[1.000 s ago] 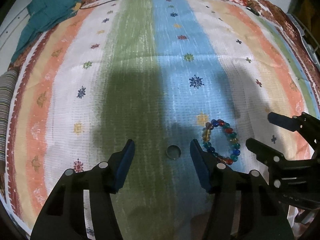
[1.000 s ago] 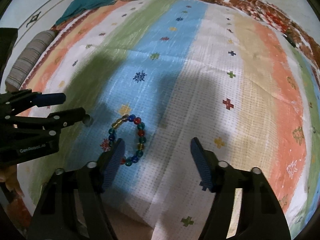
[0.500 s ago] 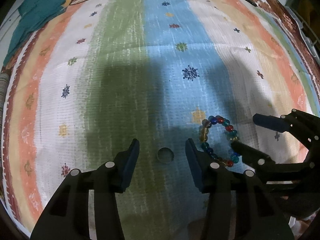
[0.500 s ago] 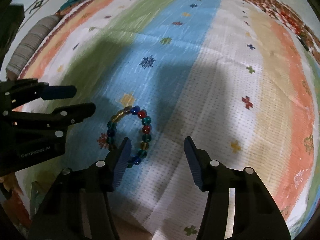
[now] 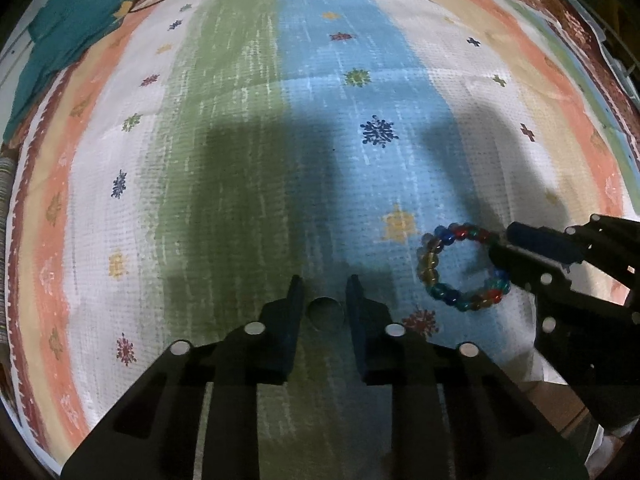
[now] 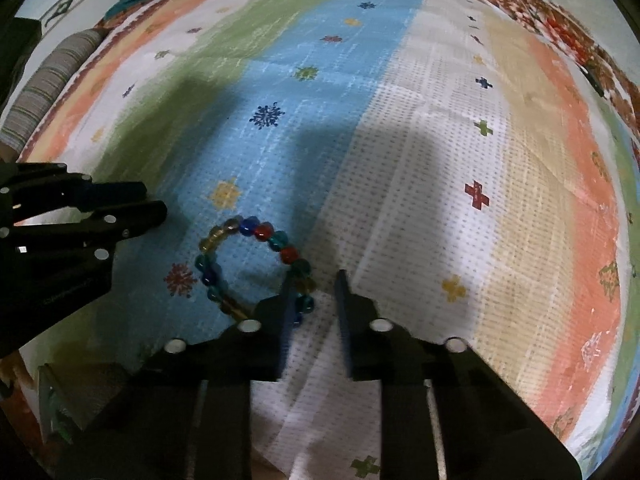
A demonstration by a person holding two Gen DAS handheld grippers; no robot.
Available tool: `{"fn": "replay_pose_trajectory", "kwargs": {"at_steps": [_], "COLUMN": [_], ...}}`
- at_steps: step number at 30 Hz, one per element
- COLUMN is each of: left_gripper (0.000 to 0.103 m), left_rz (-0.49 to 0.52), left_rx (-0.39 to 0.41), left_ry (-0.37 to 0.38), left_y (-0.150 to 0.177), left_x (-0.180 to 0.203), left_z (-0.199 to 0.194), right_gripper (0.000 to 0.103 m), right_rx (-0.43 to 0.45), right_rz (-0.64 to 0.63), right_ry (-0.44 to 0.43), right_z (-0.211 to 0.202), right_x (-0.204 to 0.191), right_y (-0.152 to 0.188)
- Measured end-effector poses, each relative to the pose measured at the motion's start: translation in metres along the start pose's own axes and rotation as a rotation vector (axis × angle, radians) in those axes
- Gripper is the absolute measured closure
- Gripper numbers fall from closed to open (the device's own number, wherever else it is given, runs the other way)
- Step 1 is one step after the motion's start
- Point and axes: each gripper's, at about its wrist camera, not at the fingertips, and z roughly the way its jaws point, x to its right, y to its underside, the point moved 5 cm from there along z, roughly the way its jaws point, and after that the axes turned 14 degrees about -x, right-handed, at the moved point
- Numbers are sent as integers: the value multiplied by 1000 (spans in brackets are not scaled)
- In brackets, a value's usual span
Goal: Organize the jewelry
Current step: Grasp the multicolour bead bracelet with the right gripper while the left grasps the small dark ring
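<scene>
Two tongs worked over jewelry on a striped bedspread [image 5: 240, 120].
Left tongs [image 5: 323, 286] narrowly bracketed a small ring [image 5: 323, 307]; right tongs [image 6: 312, 280], slightly parted, straddled the beaded bracelet's [image 6: 256, 264] near edge.

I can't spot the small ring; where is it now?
In the left wrist view the ring lies on the green stripe between the left tongs' fingertips, left of the bracelet.

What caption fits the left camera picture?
Left gripper closing around a ring; bracelet lies nearby.
</scene>
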Motion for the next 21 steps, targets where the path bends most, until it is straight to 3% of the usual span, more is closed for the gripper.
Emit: {"fn": "replay_pose_trajectory", "kwargs": {"at_steps": [3,21], "left_gripper": [85,85], "left_rz": [-28,28], "left_rx": [-12,78], "left_ry": [50,-24], "left_y": [-1,4], "left_x": [-6,12], "left_z": [-2,-38], "right_gripper": [92,93], "right_rx": [-2,82], "right_rz": [-6,41], "right_ry": [7,-1], "right_z": [0,-31], "right_x": [-2,-2], "right_y": [1,14]}}
